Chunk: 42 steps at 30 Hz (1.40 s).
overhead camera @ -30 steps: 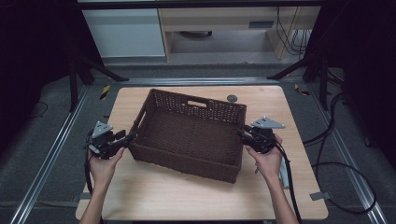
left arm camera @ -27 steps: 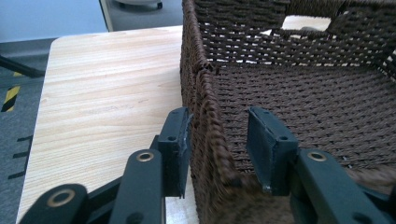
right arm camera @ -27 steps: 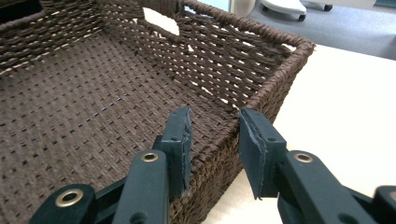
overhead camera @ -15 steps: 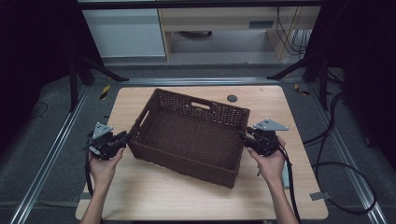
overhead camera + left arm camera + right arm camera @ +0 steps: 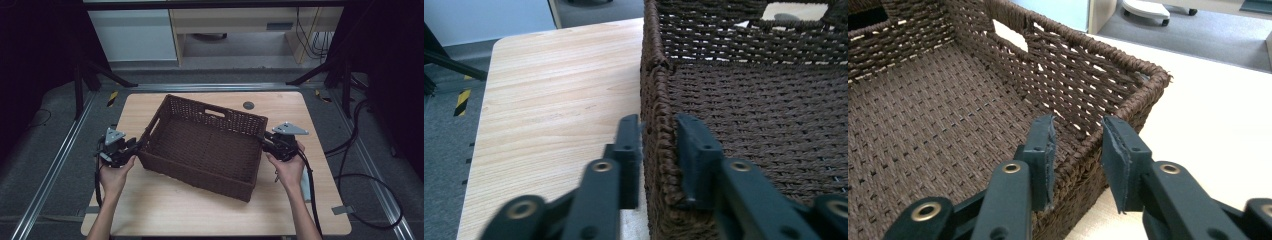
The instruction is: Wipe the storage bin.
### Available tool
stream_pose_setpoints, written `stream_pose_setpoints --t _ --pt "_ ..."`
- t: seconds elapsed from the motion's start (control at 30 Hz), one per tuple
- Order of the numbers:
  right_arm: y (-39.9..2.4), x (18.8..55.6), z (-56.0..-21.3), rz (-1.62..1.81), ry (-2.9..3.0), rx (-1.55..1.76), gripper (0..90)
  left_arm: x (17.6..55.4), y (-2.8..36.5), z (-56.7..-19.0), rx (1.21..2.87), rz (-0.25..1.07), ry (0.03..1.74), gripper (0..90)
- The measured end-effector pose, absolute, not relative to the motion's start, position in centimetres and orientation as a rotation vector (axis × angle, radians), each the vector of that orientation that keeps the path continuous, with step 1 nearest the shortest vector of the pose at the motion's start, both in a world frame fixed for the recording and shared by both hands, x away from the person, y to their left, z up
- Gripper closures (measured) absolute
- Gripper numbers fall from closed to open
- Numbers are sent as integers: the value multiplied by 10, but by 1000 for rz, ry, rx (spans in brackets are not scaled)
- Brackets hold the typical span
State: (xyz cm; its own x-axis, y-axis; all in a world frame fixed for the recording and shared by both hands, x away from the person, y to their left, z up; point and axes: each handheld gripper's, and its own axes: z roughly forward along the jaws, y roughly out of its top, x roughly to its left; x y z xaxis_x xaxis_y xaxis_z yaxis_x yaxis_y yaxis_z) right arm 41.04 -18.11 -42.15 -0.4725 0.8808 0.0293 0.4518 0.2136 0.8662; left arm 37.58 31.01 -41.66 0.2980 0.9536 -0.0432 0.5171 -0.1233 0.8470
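Note:
A dark brown wicker basket [image 5: 215, 111] lies empty and slightly skewed in the middle of the wooden table [image 5: 165, 210]. My left gripper [image 5: 137, 148] straddles the rim of its left end wall [image 5: 659, 95]. One pad is outside and one inside, and the jaws have just been opening, with a sliver of gap on each side. My right gripper [image 5: 263, 143] straddles the right end rim [image 5: 1130, 100] near the corner. Its jaws have just been closing, and the inner pad [image 5: 1044, 145] still stands off the weave.
A cut-out handle [image 5: 1010, 37] shows in the basket's far long wall. A small round grommet [image 5: 248, 105] sits in the table behind the basket. Metal rails [image 5: 50, 165] run along the left, black cables [image 5: 360, 175] lie on the floor at right, and pale cabinets stand beyond.
The basket has turned a little, its near right corner coming slightly toward the person. Both hands stay at its two ends.

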Motion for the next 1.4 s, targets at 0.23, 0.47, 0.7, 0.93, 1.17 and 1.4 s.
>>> stream_pose_setpoints --t 0.23,0.47,0.7,0.93,1.17,1.4 --pt "-182 397 -420 1179 2021 1256 694 355 314 -407 1712 651 1293 566" --pt "-183 384 -418 1178 2034 1272 683 346 295 -409 1753 627 1235 521" --pt "-187 390 -415 1186 2010 1250 584 348 283 -414 1766 653 1236 498" --pt "-190 404 -413 1199 1959 1264 539 358 281 -415 1756 709 1241 508" --pt "-191 413 -422 1141 1986 1269 539 366 280 -414 1760 715 1254 505" --pt "-191 408 -423 1150 1972 1277 588 353 272 -411 1753 642 1213 459"
